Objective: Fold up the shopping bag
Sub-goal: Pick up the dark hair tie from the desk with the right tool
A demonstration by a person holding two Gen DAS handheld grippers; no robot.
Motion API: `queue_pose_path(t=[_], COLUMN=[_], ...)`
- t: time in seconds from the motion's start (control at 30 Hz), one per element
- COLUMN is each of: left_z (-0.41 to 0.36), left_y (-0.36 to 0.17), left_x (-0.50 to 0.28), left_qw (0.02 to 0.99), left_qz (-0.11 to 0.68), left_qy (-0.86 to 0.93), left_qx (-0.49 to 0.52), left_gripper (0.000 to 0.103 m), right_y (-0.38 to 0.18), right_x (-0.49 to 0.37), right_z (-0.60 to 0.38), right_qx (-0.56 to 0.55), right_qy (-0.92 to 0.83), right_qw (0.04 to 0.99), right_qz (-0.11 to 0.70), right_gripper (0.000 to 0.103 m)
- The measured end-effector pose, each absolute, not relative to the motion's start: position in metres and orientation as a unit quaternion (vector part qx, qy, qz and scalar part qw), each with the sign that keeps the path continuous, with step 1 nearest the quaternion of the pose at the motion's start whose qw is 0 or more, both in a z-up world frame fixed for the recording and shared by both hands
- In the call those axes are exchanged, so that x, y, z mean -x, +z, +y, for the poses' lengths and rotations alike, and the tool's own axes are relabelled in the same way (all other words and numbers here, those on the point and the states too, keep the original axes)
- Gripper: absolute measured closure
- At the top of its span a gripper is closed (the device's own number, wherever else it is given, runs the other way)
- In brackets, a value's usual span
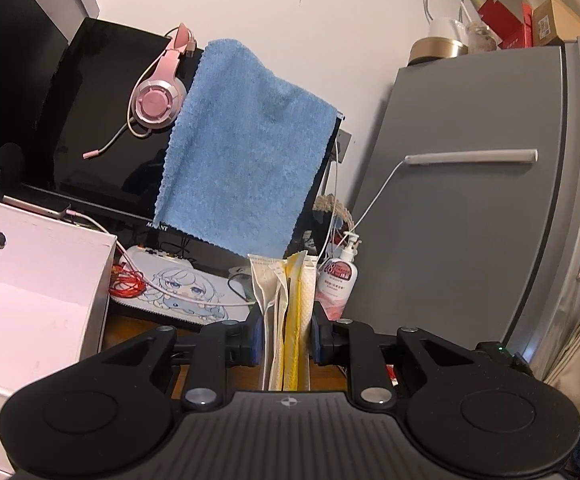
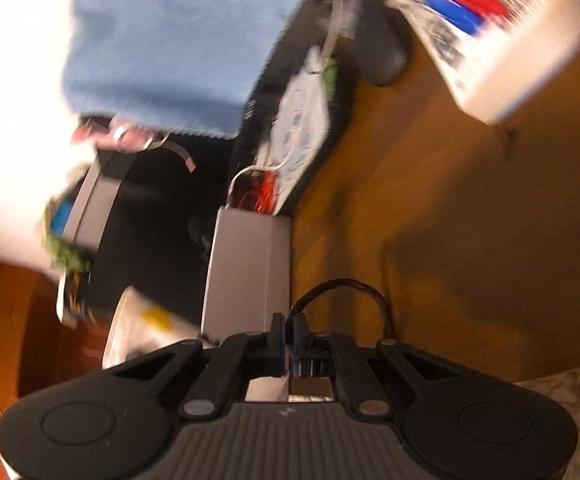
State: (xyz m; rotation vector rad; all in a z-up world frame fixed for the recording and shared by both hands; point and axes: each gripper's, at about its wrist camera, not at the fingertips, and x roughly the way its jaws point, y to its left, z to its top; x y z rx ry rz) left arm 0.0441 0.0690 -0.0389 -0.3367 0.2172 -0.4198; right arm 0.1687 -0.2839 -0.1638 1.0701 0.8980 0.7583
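The shopping bag [image 1: 286,292] is a folded bundle of white and yellow layers standing upright. My left gripper [image 1: 286,334] is shut on it, with the blue pads pressing both sides. The right wrist view is blurred and rolled sideways. There my right gripper [image 2: 288,340] is shut with its pads together and nothing visible between them, above the wooden table [image 2: 449,220]. A white and yellow shape [image 2: 146,324] at the lower left of that view may be the bag, but the blur hides what it is.
A white open box [image 1: 30,280] stands at the left. A blue towel [image 1: 246,144] and pink headphones [image 1: 156,92] hang on a black monitor. A grey fridge [image 1: 469,200] fills the right, with a lotion bottle [image 1: 337,280] beside it. A black cable loop [image 2: 341,292] lies near my right gripper.
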Motion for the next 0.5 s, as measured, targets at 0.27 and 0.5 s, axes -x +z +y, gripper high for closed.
queue_pose_path(t=[0.27,0.5], left_z=[0.0631,0.0595], left_y=[-0.0450,-0.0455], left_x=[-0.0500,-0.0506], left_qw=[0.956,0.956], left_qz=[0.123,0.126], left_qy=[-0.209,-0.210], left_qx=[0.165,0.159], left_gripper=[0.083,0.083], right_y=[-0.1616,-0.1597], right_x=[-0.1635,-0.1590], right_z=[-0.2828,-0.2819], right_qx=[-0.466,-0.453], right_qy=[0.319,0.300], right_qw=[0.723,0.742], right_qz=[0.398,0.392], right_gripper=[0.096,0.088])
